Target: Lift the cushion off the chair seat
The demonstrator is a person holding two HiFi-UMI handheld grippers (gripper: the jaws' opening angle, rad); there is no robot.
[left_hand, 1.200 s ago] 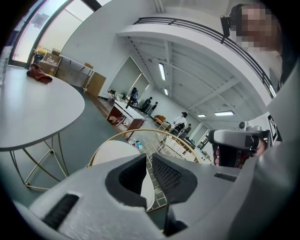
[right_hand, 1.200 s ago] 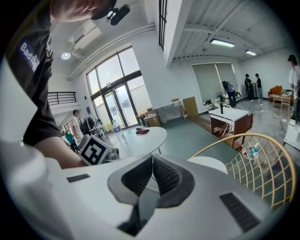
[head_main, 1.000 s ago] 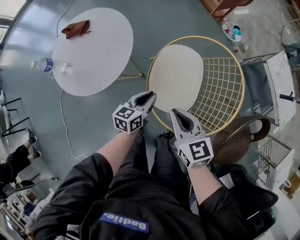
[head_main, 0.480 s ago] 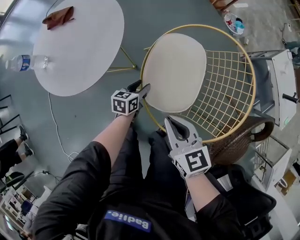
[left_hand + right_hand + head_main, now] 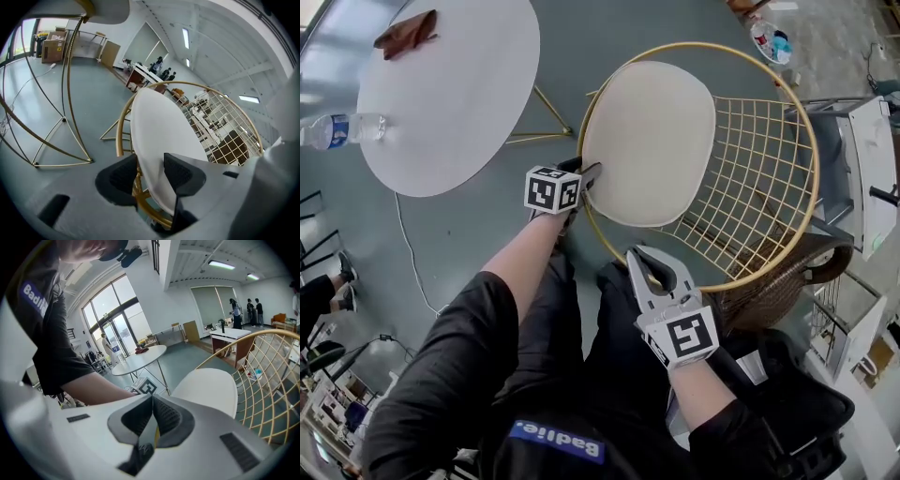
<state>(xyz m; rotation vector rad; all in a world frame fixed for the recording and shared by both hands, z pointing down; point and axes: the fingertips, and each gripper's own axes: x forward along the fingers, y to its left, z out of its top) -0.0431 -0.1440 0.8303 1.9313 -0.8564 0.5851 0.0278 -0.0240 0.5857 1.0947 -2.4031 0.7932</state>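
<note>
Head view, cushion [image 5: 652, 141] seated in wire chair [image 5: 755, 169]

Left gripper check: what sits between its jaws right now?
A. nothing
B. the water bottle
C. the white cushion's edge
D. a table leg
C: in the left gripper view the edge of the cushion runs between the open jaws of the left gripper, just above the chair's gold rim.

White lettering, apparently "Badie.", on a blue patch [image 5: 558, 441] on the chest of the black shirt [image 5: 478, 375], nearest. Blue label on the bottle [image 5: 337, 129], far left: too small to read.
</note>
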